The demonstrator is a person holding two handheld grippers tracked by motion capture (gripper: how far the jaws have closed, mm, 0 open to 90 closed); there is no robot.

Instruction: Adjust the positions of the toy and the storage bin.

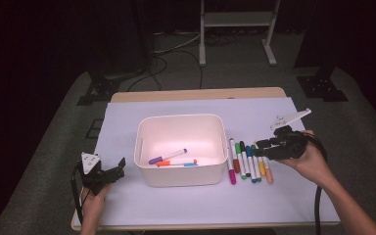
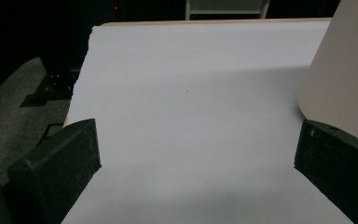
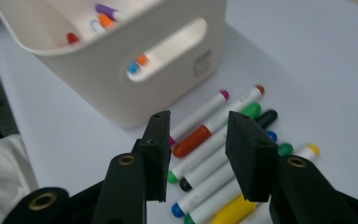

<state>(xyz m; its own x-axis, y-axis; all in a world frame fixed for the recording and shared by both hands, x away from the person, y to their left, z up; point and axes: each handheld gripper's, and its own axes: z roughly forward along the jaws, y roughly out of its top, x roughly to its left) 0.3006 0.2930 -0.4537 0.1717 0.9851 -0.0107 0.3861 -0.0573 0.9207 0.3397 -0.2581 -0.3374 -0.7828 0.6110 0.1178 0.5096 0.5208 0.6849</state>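
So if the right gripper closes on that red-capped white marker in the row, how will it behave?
The red-capped white marker looks like a stiff, light plastic barrel, so it should lift easily. Being round, it may roll or twist between the open right gripper pads. It lies against the neighbouring markers, so they will probably get nudged.

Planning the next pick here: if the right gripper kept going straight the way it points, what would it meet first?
Probably the row of markers lying on the white sheet; the right gripper hovers above them, open with nothing between its fingers. Beyond them stands the white bin. Depth is unclear.
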